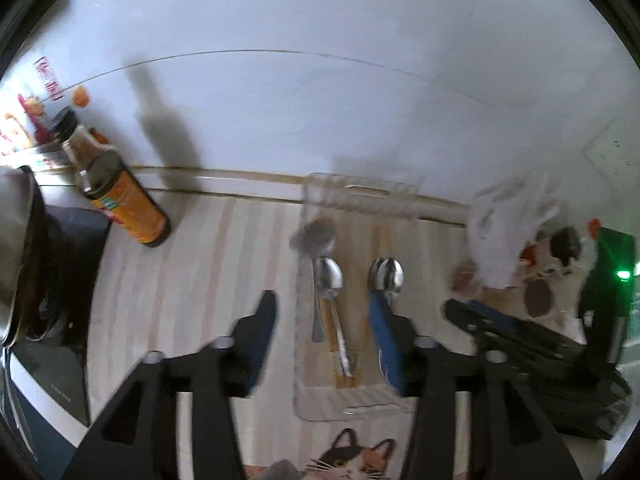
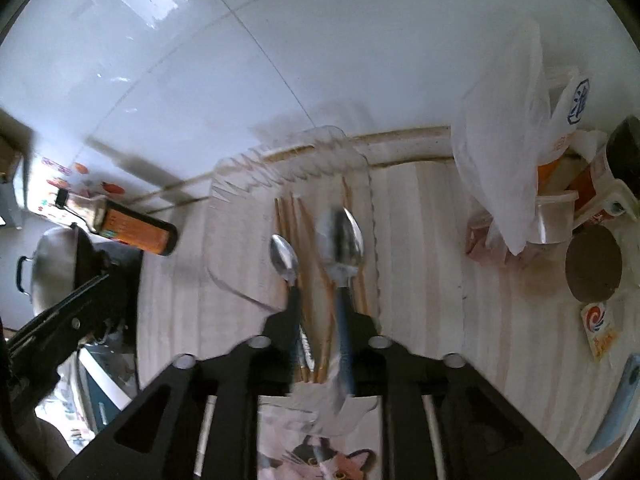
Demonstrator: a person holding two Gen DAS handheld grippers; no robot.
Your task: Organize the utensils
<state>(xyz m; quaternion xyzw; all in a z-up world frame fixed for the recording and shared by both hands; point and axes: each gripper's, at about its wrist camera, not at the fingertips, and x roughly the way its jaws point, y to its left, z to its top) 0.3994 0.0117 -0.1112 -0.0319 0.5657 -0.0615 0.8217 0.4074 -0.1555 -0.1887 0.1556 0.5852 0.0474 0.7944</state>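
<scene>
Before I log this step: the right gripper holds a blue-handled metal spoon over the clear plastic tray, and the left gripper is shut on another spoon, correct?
Not quite. The left wrist view shows the left gripper open and empty. The right gripper does hold the blue-handled metal spoon over the clear plastic tray.

Home kitchen counter: white tiled wall point(image 1: 320, 80) behind a pale striped worktop point(image 1: 224, 264), orange sauce bottle point(image 1: 124, 196) lying by a lidded steel pot point(image 2: 52, 264) on a stove, clear utensil tray point(image 1: 352, 292) with spoons and chopsticks, plastic bags point(image 2: 504, 152) and food containers at right, cat-print mat point(image 1: 352, 460) at front edge
</scene>
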